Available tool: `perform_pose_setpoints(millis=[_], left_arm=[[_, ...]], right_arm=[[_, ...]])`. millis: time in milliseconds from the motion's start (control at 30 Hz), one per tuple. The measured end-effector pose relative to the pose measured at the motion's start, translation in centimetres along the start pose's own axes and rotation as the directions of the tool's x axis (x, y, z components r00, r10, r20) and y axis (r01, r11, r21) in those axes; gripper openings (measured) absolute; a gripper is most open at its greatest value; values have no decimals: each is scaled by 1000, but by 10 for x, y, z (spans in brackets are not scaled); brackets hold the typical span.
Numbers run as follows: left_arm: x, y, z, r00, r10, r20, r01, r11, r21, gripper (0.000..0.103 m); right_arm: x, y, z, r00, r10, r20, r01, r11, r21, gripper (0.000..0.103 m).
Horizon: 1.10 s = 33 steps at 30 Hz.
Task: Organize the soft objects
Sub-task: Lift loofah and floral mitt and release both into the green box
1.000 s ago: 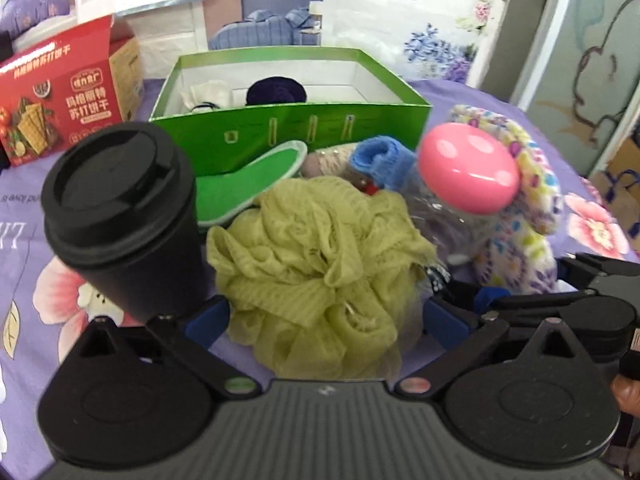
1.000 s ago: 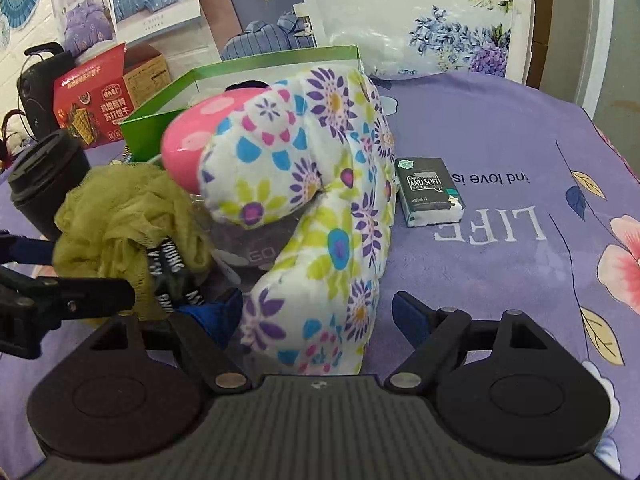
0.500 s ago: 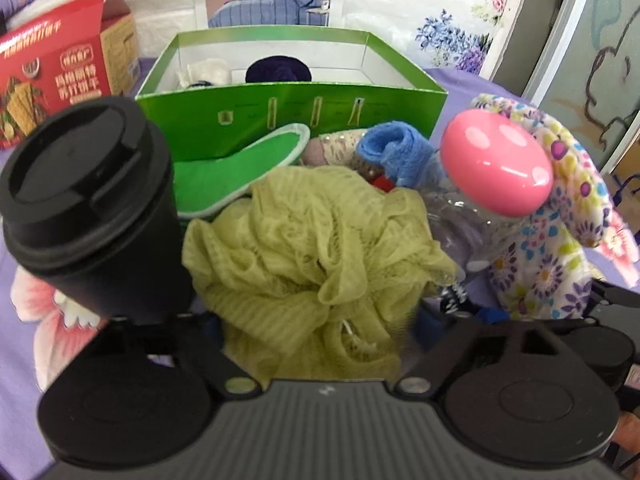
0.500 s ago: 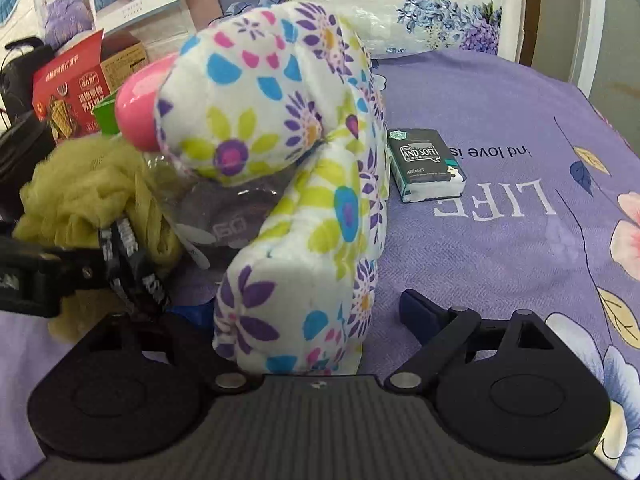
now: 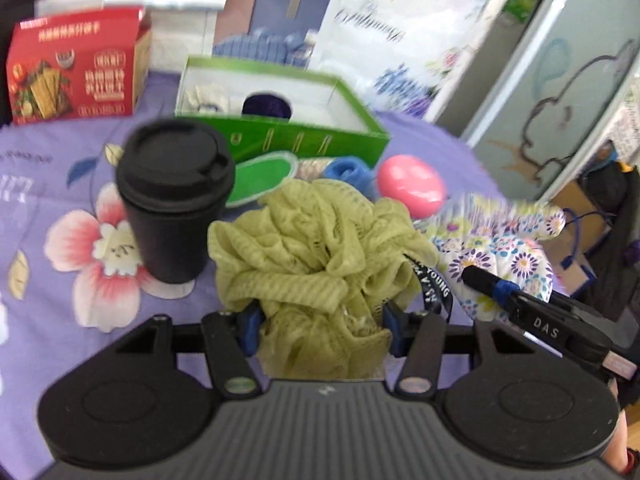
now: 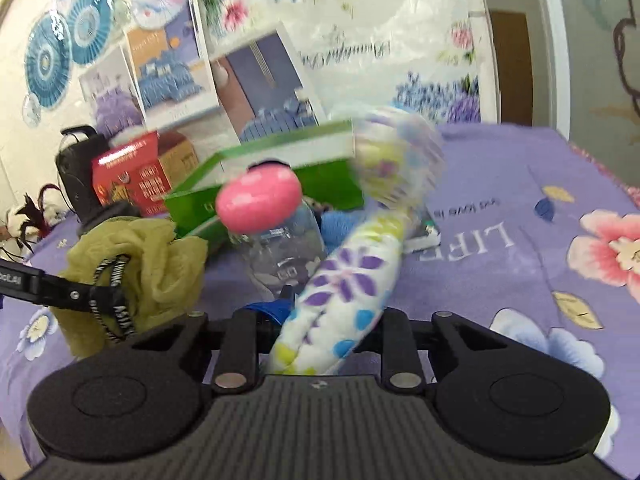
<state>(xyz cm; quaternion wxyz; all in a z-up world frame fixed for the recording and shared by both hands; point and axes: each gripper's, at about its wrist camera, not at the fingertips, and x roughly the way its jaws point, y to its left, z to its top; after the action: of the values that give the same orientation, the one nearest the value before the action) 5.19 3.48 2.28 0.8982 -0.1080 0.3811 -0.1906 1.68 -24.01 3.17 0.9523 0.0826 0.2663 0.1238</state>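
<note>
My left gripper (image 5: 320, 330) is shut on an olive-green mesh bath pouf (image 5: 320, 248) and holds it above the purple floral bedsheet (image 5: 60, 208); the pouf also shows in the right wrist view (image 6: 140, 264). My right gripper (image 6: 326, 328) is shut on a flower-print soft pillow (image 6: 352, 280), which hangs lifted and blurred; it also shows in the left wrist view (image 5: 504, 248). An open green box (image 5: 280, 128) stands behind, holding a dark blue soft ball (image 5: 266, 106) and a white item (image 5: 206, 94).
A black lidded cup (image 5: 172, 200) stands left of the pouf. A clear bottle with pink cap (image 6: 260, 200), a blue rolled cloth (image 5: 348, 172), a green insole (image 5: 260, 178), a red cracker box (image 5: 76, 68) and a small tissue pack (image 6: 424, 238) lie around.
Both grippers closed on their objects and lifted: the left raised the pouf and pulled back from the cup, the right raised the flower-print pillow, which now swings blurred.
</note>
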Motion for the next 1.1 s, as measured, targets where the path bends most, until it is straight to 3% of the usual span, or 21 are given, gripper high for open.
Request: perform_pose_setpoints(millis=[167, 333, 500, 633, 733, 900, 1100], left_arm=[[-35, -3, -2, 998, -14, 59, 12, 999, 31, 54], [-34, 1, -12, 999, -3, 36, 2, 1000, 27, 54], [-38, 5, 2, 999, -9, 53, 8, 1000, 14, 54], [-53, 5, 37, 992, -27, 126, 25, 1000, 17, 54], [-59, 5, 74, 984, -16, 180, 11, 999, 33, 54], [-40, 11, 149, 976, 9, 215, -22, 998, 56, 54], [21, 35, 222, 974, 59, 218, -72, 996, 54, 55]], right_arm=[[-9, 8, 3, 999, -28, 37, 30, 998, -56, 6], [-9, 2, -7, 999, -37, 21, 38, 999, -11, 6], [-23, 5, 18, 992, -51, 117, 58, 997, -55, 6], [-24, 9, 63, 969, -47, 242, 82, 987, -139, 6], [-11, 15, 100, 961, -11, 278, 68, 978, -196, 7], [41, 31, 153, 967, 57, 249, 21, 953, -301, 7], [129, 50, 192, 976, 144, 165, -69, 917, -393, 7]])
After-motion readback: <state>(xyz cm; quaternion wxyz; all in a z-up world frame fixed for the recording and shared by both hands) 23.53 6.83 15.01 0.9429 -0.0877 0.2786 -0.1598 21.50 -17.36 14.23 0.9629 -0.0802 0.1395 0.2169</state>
